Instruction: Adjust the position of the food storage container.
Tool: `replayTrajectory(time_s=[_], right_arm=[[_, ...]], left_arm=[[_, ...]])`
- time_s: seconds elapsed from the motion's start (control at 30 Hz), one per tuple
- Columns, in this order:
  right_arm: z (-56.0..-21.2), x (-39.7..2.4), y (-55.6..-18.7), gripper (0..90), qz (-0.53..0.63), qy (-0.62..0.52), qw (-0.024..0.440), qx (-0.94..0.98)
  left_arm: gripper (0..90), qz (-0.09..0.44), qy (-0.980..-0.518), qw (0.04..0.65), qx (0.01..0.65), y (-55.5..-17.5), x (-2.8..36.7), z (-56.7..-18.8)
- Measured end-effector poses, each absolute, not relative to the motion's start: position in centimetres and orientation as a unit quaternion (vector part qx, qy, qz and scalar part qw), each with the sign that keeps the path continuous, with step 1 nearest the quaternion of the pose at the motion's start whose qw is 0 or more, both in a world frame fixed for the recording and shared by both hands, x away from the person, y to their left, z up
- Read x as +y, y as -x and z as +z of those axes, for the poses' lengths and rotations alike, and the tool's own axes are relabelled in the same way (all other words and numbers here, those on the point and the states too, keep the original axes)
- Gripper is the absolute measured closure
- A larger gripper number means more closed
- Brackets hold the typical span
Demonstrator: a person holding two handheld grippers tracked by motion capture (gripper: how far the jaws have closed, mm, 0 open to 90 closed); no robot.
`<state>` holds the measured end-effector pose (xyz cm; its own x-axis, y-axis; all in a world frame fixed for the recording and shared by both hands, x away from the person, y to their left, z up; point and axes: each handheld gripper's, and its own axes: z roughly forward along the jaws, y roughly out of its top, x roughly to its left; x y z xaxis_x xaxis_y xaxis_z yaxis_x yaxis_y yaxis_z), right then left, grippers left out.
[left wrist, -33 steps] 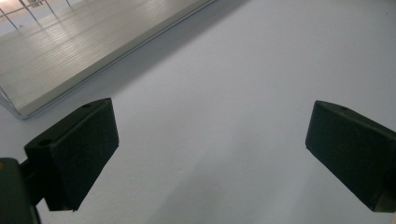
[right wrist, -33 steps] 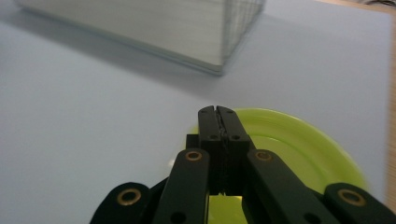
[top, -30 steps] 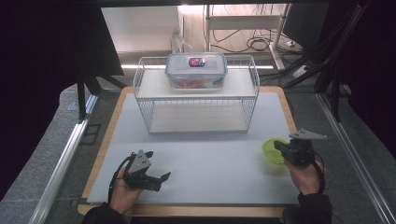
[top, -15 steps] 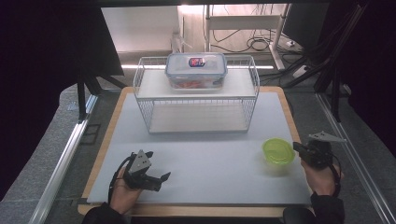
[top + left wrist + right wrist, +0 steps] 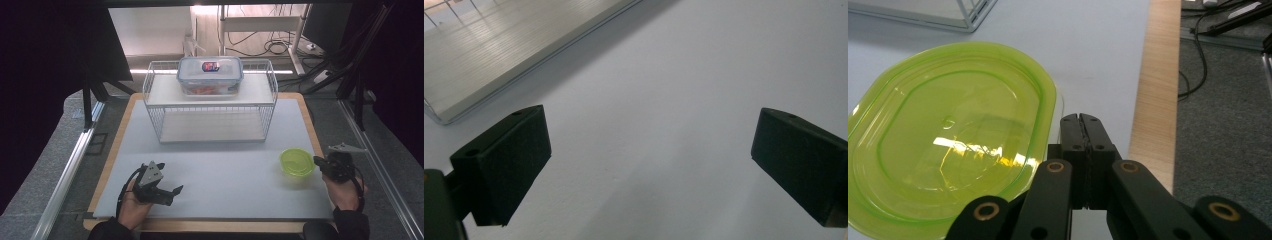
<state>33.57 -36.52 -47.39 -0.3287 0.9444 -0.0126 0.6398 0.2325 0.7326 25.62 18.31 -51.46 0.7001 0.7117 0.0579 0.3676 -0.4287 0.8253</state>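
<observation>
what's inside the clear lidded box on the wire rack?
Through the clear lidded box's wall, something red-orange shows at the bottom. Its label and frosted lid cover the rest, so what it is stays unclear. The wire rack holds it on top.

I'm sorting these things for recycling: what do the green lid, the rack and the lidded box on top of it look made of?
The green lid looks like translucent glossy plastic: light glints on it and the table shows through. The rack seems to be white-coated metal wire, thin rods in a grid, with a flat white shelf. The lidded box looks like clear plastic, its reddish contents visible through the wall.
</observation>
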Motion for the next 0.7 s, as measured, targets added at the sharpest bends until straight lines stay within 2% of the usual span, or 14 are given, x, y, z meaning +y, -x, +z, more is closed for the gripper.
replayTrajectory(time_s=[0.7], right_arm=[[-47.8, -32.7, -32.7, 90.0, 0.328, -0.491, 0.185, 0.785]], left_arm=[[2.4, 0.203, -0.824, 0.418, 0.325, -25.6, 18.0, -51.6]])
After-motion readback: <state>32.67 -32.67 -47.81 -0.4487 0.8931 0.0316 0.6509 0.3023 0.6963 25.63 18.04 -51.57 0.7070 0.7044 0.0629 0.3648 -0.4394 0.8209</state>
